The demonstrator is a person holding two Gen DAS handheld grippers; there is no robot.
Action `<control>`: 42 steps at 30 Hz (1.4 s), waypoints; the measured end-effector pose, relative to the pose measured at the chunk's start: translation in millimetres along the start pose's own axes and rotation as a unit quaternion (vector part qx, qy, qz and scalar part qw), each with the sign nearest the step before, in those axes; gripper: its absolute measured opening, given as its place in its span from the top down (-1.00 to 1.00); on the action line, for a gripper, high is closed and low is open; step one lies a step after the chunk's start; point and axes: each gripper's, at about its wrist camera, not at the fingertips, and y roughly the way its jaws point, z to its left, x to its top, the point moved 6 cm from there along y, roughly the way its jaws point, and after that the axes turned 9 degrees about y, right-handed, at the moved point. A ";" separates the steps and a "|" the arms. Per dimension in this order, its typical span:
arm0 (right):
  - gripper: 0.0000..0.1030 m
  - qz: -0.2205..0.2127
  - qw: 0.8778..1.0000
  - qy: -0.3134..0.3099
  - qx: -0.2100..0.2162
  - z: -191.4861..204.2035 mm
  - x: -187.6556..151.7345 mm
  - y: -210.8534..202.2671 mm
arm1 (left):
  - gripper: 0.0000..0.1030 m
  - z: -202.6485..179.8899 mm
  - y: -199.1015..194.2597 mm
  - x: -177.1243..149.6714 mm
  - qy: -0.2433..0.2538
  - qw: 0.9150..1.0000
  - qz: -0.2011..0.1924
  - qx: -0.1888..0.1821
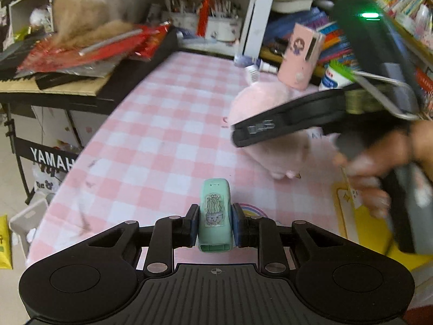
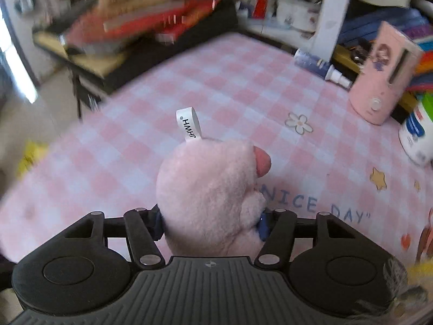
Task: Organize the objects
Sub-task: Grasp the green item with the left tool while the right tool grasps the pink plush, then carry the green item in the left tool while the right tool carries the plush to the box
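Between left tongs (image 1: 214,226), mint stapler (image 1: 215,216) clenched. Right tongs (image 2: 209,223) straddling pink plush (image 2: 208,189) on tabletop (image 2: 216,92); I'd squeeze firmly before lifting.

A small mint-green case (image 1: 215,216) with a cactus sticker on its upper face stands lengthwise above the pink checked tablecloth (image 1: 162,124), pinched on both long sides. A pink plush toy (image 2: 208,197), fluffy, with a white looped label sticking up from its far end, lies on the same tablecloth further right, near the printed words "NICE DAY". Behind the plush toy, at the tablecloth's far right edge, a pink box (image 2: 384,81) leans tilted.
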 end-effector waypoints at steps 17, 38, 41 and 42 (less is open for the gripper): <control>-0.14 -0.105 0.992 0.066 -0.022 24.0 -94.8 -164.8 | 0.55 13.9 -98.2 -40.0 -0.020 0.997 -0.075 -0.019; -0.15 -0.072 0.989 0.113 -0.058 90.6 -269.1 -224.4 | 0.55 -18.2 -175.9 -136.2 0.034 0.994 -0.065 -0.087; -0.15 -0.069 0.986 0.135 -0.064 85.2 -285.1 -231.5 | 0.55 -30.5 -177.4 -140.0 0.052 0.992 -0.059 -0.102; -0.15 -0.067 0.985 0.144 -0.066 82.3 -289.9 -233.8 | 0.55 -34.9 -178.2 -141.2 0.058 0.991 -0.059 -0.107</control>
